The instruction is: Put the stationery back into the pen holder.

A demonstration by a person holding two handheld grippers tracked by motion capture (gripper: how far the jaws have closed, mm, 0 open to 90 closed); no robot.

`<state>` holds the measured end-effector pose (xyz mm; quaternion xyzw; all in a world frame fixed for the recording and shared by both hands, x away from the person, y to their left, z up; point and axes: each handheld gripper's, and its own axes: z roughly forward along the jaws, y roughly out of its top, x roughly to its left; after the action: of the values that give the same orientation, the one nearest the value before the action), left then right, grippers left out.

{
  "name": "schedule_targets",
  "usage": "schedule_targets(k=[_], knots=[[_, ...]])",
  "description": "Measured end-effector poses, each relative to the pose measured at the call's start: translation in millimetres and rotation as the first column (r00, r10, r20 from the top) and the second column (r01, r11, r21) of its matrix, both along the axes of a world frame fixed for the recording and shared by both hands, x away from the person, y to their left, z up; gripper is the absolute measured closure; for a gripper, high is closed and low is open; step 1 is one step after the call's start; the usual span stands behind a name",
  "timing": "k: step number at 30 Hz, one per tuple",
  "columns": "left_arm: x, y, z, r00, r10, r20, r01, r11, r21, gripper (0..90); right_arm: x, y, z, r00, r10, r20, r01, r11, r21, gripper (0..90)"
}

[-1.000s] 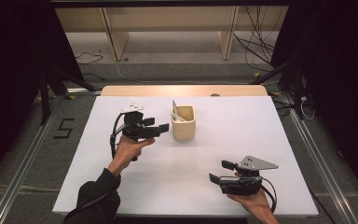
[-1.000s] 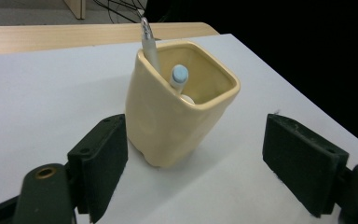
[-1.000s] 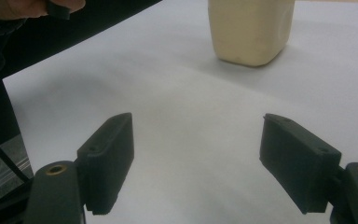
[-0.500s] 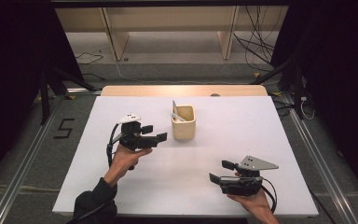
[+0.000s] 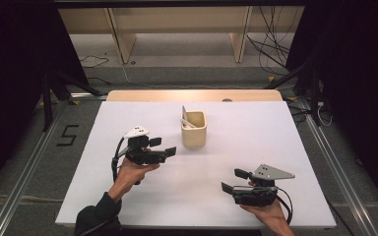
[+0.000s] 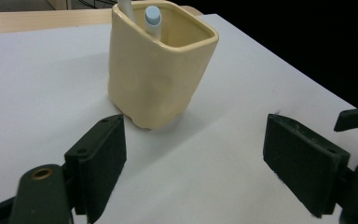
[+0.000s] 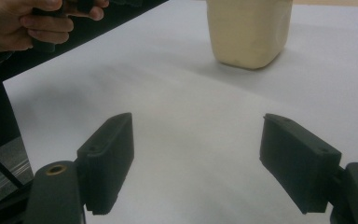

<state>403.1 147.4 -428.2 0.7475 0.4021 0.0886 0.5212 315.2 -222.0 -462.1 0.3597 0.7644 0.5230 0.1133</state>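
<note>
A cream square ceramic cup (image 5: 194,129) stands upright on the white table (image 5: 246,147), and white pens (image 5: 186,119) lean inside it. In the left gripper view the cup (image 6: 156,65) is just beyond the jaws, with a blue-capped pen (image 6: 152,18) sticking up from it. My left gripper (image 5: 163,147) is held left of the cup, pointing right, open and empty. My right gripper (image 5: 234,181) rests near the table's front right, pointing left, open with nothing between its pads. In the right gripper view the cup (image 7: 249,30) stands far ahead and the other hand (image 7: 37,21) is at the top left.
A wooden strip (image 5: 192,95) runs along the table's far edge. Beyond it are wooden furniture legs (image 5: 120,37) and cables on the floor (image 5: 270,49). Metal rails (image 5: 330,162) flank the table. The table surface between the two grippers is bare white.
My left gripper has drawn back from the cup toward the front and left and sunk a little. Its jaws stay open. The right gripper has not moved.
</note>
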Motion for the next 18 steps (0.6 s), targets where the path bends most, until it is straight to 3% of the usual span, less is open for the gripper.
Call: schedule_targets(k=[18], knots=[[-28.1,5.9,-14.0,0.9954,-0.061,0.074,0.061,0.9981,0.013,19.8,-0.9,-2.7,-0.4,1.0,-0.002,0.005,0.002,1.0,0.014,26.6]])
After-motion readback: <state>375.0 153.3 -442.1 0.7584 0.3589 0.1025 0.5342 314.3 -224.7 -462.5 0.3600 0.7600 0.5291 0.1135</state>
